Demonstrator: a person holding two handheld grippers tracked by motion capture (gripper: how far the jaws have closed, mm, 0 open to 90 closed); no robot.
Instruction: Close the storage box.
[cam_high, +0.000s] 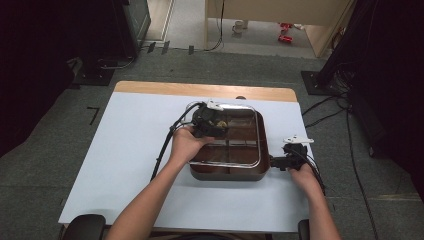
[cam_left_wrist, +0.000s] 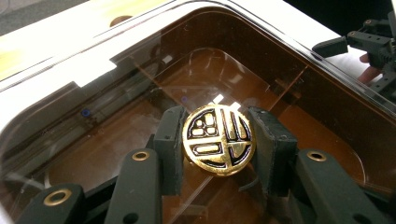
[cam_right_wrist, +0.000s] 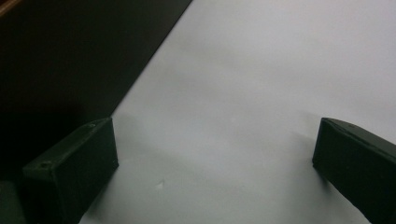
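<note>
A square brown pan (cam_high: 227, 174) with inner dividers stands on the white table. Over it is a glass lid (cam_high: 258, 134) with a metal rim. My left gripper (cam_high: 214, 123) reaches over the lid's far left part and is shut on the lid's round gold knob (cam_left_wrist: 218, 140), a black pad (cam_left_wrist: 169, 140) pressing on each side. Through the lid (cam_left_wrist: 140, 70) the brown pan floor (cam_left_wrist: 93, 154) shows. Whether the lid rests fully on the pan I cannot tell. My right gripper (cam_high: 276, 162) sits low at the pan's right wall, open, with bare table between its jaws (cam_right_wrist: 215, 144).
The white table cover (cam_high: 125, 150) spreads wide to the left and front of the pan. A wooden strip (cam_high: 200, 90) runs along the far edge. The dark pan wall (cam_right_wrist: 70, 56) stands close beside my right gripper. Cables (cam_high: 162, 152) trail from both grippers.
</note>
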